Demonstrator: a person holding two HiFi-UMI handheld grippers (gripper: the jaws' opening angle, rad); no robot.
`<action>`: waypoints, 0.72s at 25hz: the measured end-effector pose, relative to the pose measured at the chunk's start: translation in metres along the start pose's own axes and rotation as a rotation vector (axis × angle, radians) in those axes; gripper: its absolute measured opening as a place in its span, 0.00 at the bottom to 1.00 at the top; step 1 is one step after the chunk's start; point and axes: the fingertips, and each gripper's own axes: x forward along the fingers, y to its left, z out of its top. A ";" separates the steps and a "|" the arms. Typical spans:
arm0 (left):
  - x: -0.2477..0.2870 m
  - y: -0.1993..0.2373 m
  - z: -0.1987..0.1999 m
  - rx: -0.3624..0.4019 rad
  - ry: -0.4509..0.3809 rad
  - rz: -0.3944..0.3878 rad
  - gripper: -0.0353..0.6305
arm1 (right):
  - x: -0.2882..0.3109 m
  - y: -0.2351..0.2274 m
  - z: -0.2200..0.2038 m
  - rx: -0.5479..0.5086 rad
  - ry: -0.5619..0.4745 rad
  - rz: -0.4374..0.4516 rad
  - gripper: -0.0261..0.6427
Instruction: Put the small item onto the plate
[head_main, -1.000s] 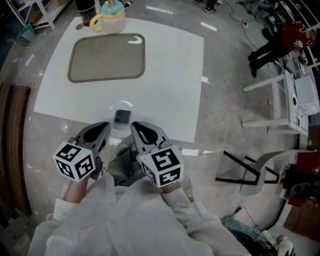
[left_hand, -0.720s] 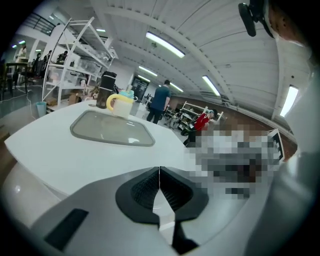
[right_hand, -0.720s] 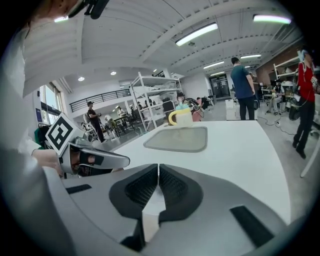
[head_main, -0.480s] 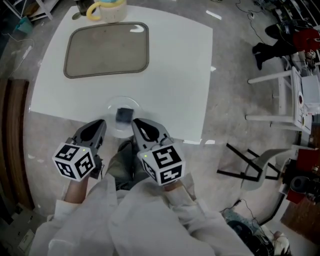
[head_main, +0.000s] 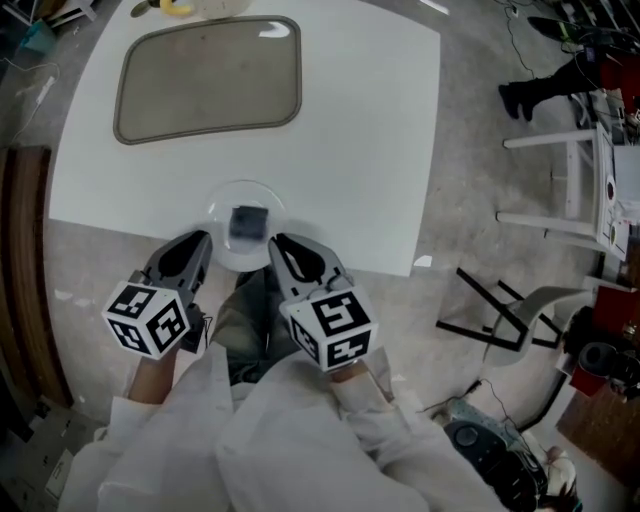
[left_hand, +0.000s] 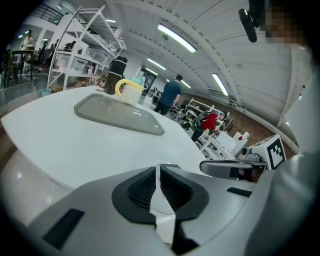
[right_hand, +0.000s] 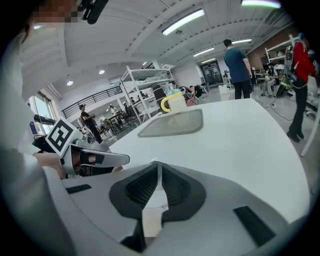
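A small dark square item (head_main: 247, 221) lies on a clear round plate (head_main: 218, 205) at the near edge of the white table (head_main: 370, 150). My left gripper (head_main: 197, 241) hovers just short of the plate's near left rim. My right gripper (head_main: 283, 246) is at its near right rim. Both are shut with nothing between the pads, as the left gripper view (left_hand: 158, 169) and the right gripper view (right_hand: 158, 170) show. In those two views the jaws hide most of the plate and the item.
A grey-brown tray (head_main: 205, 78) lies at the table's far left, with a yellow-handled jug (left_hand: 129, 91) behind it. White chairs and a dark frame (head_main: 545, 220) stand on the floor to the right. A brown bench (head_main: 25, 270) runs along the left.
Both grippers have sunk a little at the table's near edge and rolled slightly. Their jaws stay shut. The item has stayed on the plate.
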 end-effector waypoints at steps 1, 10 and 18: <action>0.001 0.002 -0.002 -0.004 0.007 0.003 0.07 | 0.002 -0.001 -0.002 0.005 0.005 -0.002 0.07; 0.000 0.027 -0.009 -0.026 0.033 0.080 0.07 | 0.014 -0.014 -0.012 0.042 0.040 -0.034 0.07; 0.003 0.044 -0.012 -0.076 0.040 0.120 0.12 | 0.017 -0.025 -0.024 0.061 0.072 -0.048 0.07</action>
